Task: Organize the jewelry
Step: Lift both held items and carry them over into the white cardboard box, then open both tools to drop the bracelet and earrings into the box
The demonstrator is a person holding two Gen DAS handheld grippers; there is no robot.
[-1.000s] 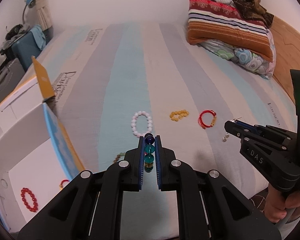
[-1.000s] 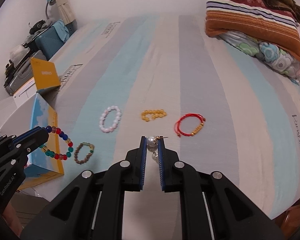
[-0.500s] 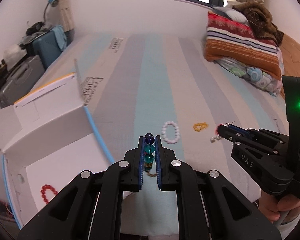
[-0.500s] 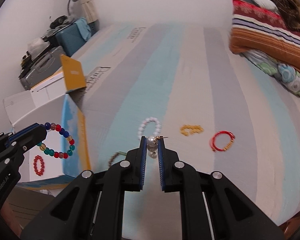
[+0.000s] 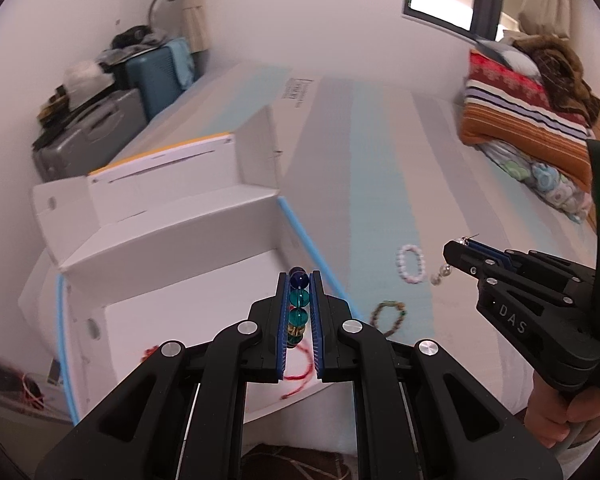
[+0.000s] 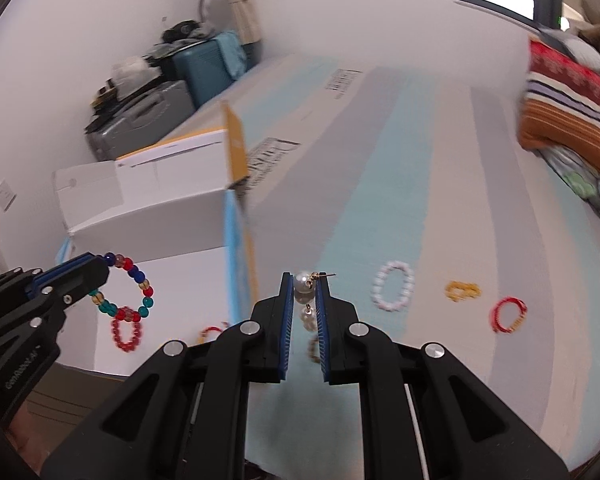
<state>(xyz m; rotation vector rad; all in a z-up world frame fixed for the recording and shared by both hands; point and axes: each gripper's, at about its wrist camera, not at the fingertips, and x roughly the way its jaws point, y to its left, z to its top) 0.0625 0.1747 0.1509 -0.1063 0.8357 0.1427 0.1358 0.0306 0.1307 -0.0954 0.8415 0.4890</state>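
My left gripper (image 5: 300, 276) is shut on a multicoloured glass-bead bracelet (image 5: 299, 300) and hangs over the open white box (image 5: 172, 240). From the right wrist view the bracelet (image 6: 128, 288) dangles as a loop from the left gripper (image 6: 98, 266), above a red bead bracelet (image 6: 126, 330) on the box floor. My right gripper (image 6: 305, 278) is shut on a pearl drop earring (image 6: 302, 283), just right of the box's blue-edged wall (image 6: 236, 264). A white bead bracelet (image 6: 393, 292), a yellow one (image 6: 462, 291) and a red cord bracelet (image 6: 508, 314) lie on the striped bed.
A brown-green bracelet (image 5: 388, 316) lies beside the box, and a red cord (image 5: 300, 372) lies inside it. Striped pillows (image 5: 528, 120) are piled at the far right. Suitcases (image 5: 112, 128) stand against the wall beyond the box. A hand (image 5: 556, 416) holds the right gripper's handle.
Both grippers have swung left and risen, each still holding its piece. The box has come under the left gripper, and the bracelets on the bed have slid to the right.
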